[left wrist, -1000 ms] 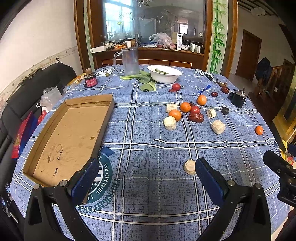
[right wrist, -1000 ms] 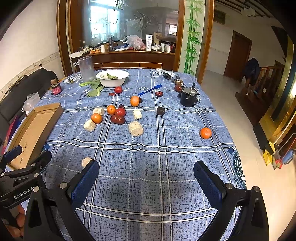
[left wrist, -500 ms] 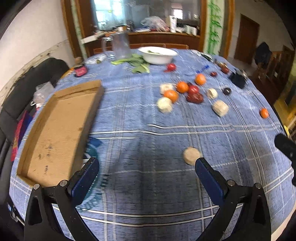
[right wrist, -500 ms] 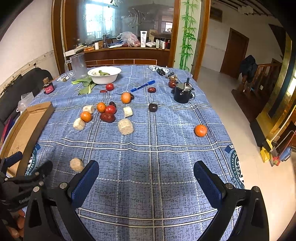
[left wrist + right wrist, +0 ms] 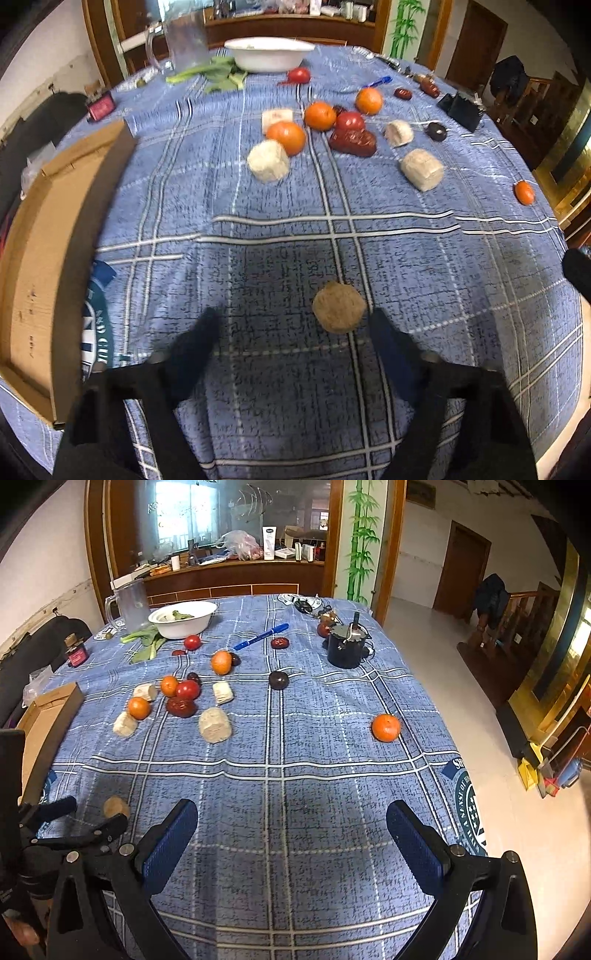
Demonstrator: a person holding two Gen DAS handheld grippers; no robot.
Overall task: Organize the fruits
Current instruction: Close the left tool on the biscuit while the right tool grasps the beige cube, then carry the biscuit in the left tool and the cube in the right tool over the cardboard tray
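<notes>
A round beige piece (image 5: 339, 306) lies on the blue checked tablecloth just ahead of my left gripper (image 5: 295, 332), close to its right fingertip (image 5: 382, 326). The jaws are closing and neither pad touches the piece. Farther back sit a cluster of oranges (image 5: 286, 136), red fruits (image 5: 351, 138) and pale chunks (image 5: 267, 162). A lone orange (image 5: 385, 727) lies right of my right gripper (image 5: 291, 827), which hangs open and empty over bare cloth. In the right wrist view the left gripper (image 5: 88, 818) shows at the lower left, by the same beige piece (image 5: 115, 806).
A shallow cardboard tray (image 5: 40, 258) lies along the table's left edge. At the far end stand a white bowl (image 5: 183, 618), a clear jug (image 5: 131, 603), greens, a blue pen (image 5: 261, 636) and a black pot (image 5: 347, 648). The table drops off to the floor at right.
My left gripper has sunk and tipped down toward the round beige piece, and its jaws have narrowed. The right gripper has edged forward over the cloth, still wide open.
</notes>
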